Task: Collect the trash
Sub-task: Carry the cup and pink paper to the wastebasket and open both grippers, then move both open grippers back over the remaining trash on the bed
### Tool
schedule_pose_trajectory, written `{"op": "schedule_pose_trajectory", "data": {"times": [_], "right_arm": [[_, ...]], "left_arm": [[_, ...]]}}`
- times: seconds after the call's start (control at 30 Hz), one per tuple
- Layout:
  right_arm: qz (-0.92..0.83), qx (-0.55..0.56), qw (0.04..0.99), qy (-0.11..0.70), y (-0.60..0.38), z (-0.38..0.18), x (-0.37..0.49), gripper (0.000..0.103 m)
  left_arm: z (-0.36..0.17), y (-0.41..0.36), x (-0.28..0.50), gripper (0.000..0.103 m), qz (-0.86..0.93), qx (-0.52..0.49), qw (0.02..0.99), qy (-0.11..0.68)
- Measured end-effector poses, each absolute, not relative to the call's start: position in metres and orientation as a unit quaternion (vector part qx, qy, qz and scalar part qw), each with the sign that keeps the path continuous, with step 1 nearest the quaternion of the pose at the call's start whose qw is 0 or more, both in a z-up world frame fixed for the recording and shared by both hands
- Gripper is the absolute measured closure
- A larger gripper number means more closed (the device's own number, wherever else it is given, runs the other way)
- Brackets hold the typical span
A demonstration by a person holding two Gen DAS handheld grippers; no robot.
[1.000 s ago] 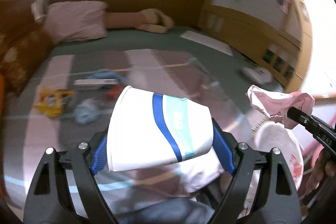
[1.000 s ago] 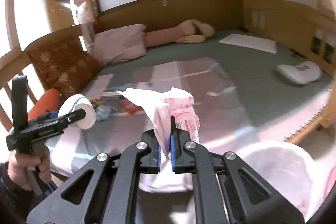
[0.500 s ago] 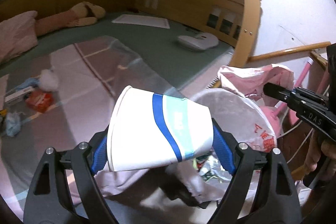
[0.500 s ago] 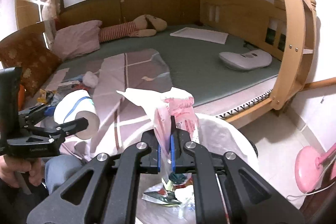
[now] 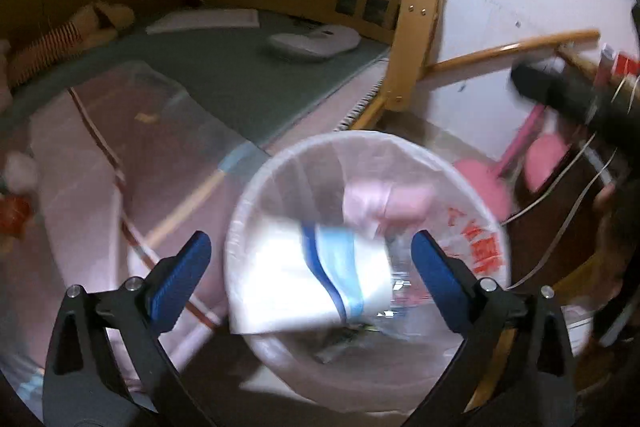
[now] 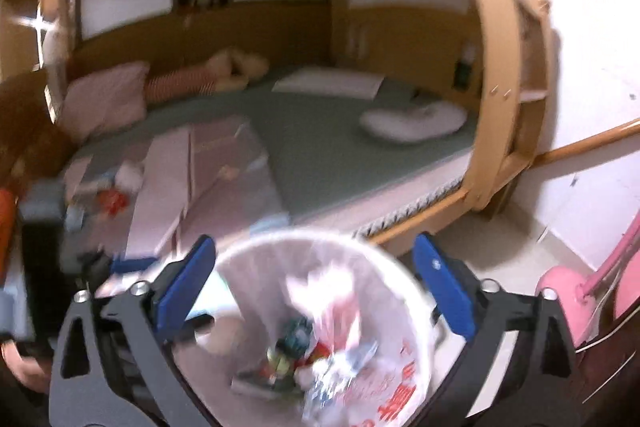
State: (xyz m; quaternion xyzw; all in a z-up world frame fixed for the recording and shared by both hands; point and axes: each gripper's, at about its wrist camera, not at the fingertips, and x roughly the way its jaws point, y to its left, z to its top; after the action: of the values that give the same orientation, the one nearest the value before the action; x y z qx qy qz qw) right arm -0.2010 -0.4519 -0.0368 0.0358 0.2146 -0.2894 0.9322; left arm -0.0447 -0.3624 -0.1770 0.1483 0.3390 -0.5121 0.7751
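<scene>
The left gripper point(image 5: 306, 265) is tilted downward over the mouth of the trash bin point(image 5: 256, 195), its blue-padded fingers point(image 5: 180, 277) spread wide apart with nothing between the pads. The paper cup point(image 5: 308, 281), white with a blue and light-blue band, lies on its side in the gap, clear of both pads and blurred, over the near part of the bin opening. Beyond it, inside the bin, sits a crumpled pink wrapper point(image 5: 384, 199), soft-edged and blurred. The right gripper point(image 6: 314, 281) is likewise angled down above the same bin, its fingers point(image 6: 184, 287) parted and empty. The bin is round, lined with a thin translucent white plastic bag bearing red printed characters point(image 6: 396, 399) on its near right wall; mixed litter point(image 6: 292, 355) lies at the bottom in the right wrist view. The bin stands on the floor just beside the bed point(image 6: 340, 155), which has a green mat and a pink-and-white striped blanket point(image 6: 224, 183). Small scraps of trash point(image 6: 112, 195) lie on the blanket's left side, well apart from the bin. A curved wooden frame point(image 6: 504, 99) rises at the bed's right corner.
</scene>
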Motion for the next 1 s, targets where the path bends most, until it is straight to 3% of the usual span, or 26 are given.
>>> {"op": "schedule_pose_trajectory", "data": {"times": [0.3,0.5,0.63,0.7,0.8,1.0], "right_arm": [[-0.223,0.060,0.948,0.219,-0.424,-0.051,-0.178,0.005],[-0.132,0.059,0.959,0.245,-0.366,-0.072,-0.123,0.005],[-0.073,0.038,0.961,0.263,-0.323,-0.085,-0.089,0.005],[-0.046,0.031,0.960,0.275,-0.303,-0.092,-0.073,0.005],[-0.019,0.020,0.958,0.285,-0.278,-0.103,-0.060,0.005],[0.007,0.019,0.951,0.310,-0.251,-0.123,-0.036,0.005]], "left_arm": [[-0.138,-0.280,0.005,0.003,-0.455,0.035,0.831,0.318],[-0.138,-0.204,0.044,0.003,-0.321,0.038,0.900,0.293],[-0.165,-0.157,0.083,0.003,-0.184,0.080,0.911,0.360],[-0.172,-0.129,0.098,0.003,-0.168,0.034,0.902,0.395],[-0.171,-0.082,0.108,0.003,-0.160,-0.052,0.896,0.412],[-0.173,-0.048,0.113,0.003,-0.130,-0.044,0.896,0.423]]}}
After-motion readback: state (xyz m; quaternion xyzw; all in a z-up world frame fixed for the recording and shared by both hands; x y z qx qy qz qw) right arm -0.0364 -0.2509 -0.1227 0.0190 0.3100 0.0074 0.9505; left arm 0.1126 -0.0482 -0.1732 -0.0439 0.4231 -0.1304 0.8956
